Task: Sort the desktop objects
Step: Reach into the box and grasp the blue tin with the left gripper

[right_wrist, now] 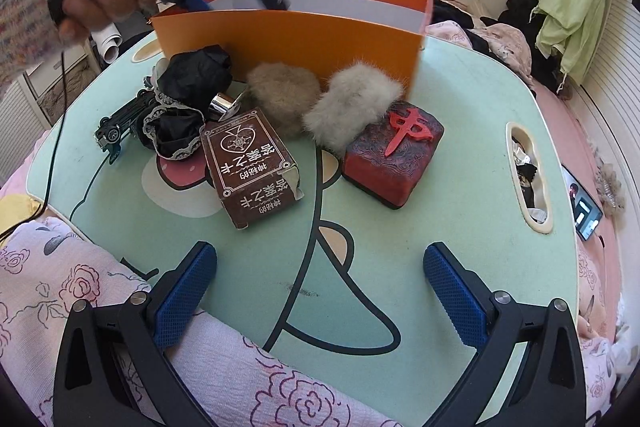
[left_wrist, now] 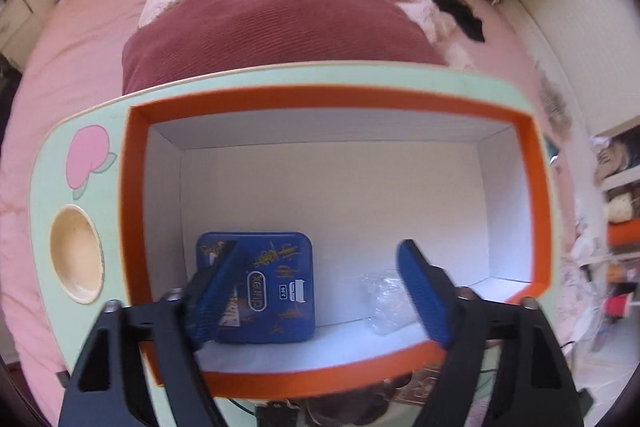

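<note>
Two jaws of your left gripper (left_wrist: 320, 291) stand apart, empty, inside the orange box (left_wrist: 332, 99); the blue tin (left_wrist: 276, 287) lies flat below, touching its near wall.

Your right gripper (right_wrist: 320, 291), open and empty, points across the desk (right_wrist: 460, 115); the brown card box (right_wrist: 250, 167) lies nearest, long axis running away toward the orange box.

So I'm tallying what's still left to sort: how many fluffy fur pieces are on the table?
2, both against the orange box's front wall: a tan fur piece and a grey fur piece beside it, leaning on the red block. Others may hide beneath.
</note>
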### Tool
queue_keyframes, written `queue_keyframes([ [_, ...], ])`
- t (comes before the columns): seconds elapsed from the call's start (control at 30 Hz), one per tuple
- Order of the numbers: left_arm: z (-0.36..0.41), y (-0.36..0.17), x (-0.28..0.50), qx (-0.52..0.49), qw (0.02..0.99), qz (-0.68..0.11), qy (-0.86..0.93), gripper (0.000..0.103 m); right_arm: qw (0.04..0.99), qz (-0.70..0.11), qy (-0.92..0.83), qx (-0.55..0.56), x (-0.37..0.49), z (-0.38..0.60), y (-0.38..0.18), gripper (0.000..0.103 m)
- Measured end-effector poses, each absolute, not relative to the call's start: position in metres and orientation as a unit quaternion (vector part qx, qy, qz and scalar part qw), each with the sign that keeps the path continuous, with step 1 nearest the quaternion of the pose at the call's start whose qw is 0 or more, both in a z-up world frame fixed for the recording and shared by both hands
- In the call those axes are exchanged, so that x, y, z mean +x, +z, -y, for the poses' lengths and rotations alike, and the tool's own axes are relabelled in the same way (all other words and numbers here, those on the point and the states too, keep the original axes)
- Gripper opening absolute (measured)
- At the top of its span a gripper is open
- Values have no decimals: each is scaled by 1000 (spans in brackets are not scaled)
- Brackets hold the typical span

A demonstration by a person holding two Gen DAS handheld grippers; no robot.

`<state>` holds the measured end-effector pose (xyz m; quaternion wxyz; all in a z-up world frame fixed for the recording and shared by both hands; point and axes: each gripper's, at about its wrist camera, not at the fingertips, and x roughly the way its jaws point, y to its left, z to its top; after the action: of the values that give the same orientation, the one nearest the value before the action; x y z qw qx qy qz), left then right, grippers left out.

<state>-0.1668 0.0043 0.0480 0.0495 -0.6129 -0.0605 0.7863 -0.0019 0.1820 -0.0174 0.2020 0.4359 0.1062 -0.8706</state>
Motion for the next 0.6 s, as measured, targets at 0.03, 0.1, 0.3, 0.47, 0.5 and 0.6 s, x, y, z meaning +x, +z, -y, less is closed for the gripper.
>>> queue_keyframes([
  [0.03,0,52,-166,-606,47,66,791,73,202,-106,-871,436,-2,-182,-17,103],
  [0.1,8,58,-164,-598,37,69,798,73,202,-106,-870,436,-1,-182,-17,103],
  [0.3,4,45,-168,-642,-14,10,766,73,202,-106,-870,436,-1,-182,-17,103],
  [0.47,-18,22,-177,-661,-59,-66,745,73,203,-106,-871,436,0,-182,-17,103],
  [0.5,-21,18,-178,-662,-68,-76,743,73,203,-107,-870,436,0,-182,-17,103],
  [0.6,-24,19,-177,-658,-57,-68,748,69,203,-107,-870,436,0,-182,-17,103],
])
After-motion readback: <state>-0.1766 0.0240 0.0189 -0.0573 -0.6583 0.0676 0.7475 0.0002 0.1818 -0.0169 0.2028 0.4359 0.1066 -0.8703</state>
